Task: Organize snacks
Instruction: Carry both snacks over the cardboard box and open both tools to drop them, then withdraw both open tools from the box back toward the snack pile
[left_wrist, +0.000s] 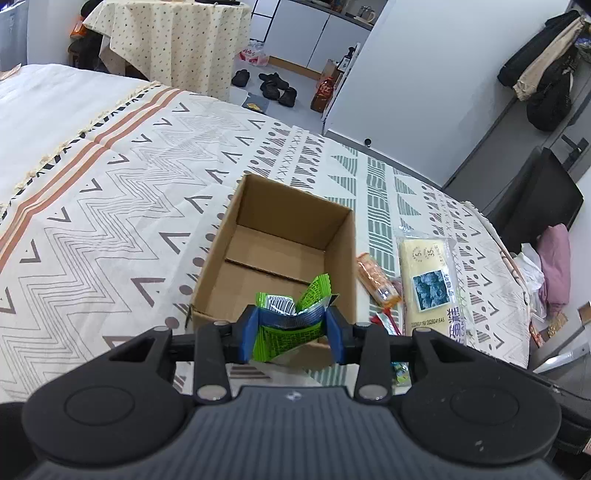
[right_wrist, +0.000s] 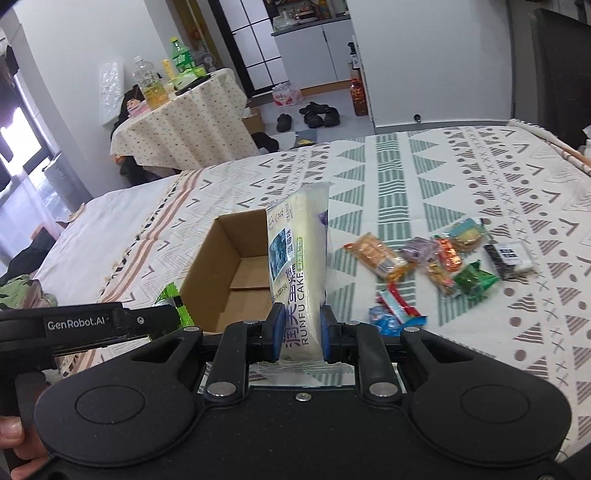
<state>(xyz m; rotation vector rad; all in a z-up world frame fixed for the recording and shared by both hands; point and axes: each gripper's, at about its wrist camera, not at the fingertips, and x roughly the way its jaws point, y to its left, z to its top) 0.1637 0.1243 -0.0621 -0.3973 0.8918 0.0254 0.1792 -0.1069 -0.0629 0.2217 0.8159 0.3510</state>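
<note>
The left tongs (left_wrist: 291, 328) pinch a crinkly green foil packet (left_wrist: 291, 321) over the brown cardboard box (left_wrist: 280, 254) just ahead; the right tongs (right_wrist: 298, 336) clamp a glossy cake pack (right_wrist: 301, 266) reading "RUNFU CAKE"

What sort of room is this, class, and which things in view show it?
Probably a bedroom in a small flat: a bed under a patterned bedspread, shoes on the floor, and coats hanging by the wall.
</note>
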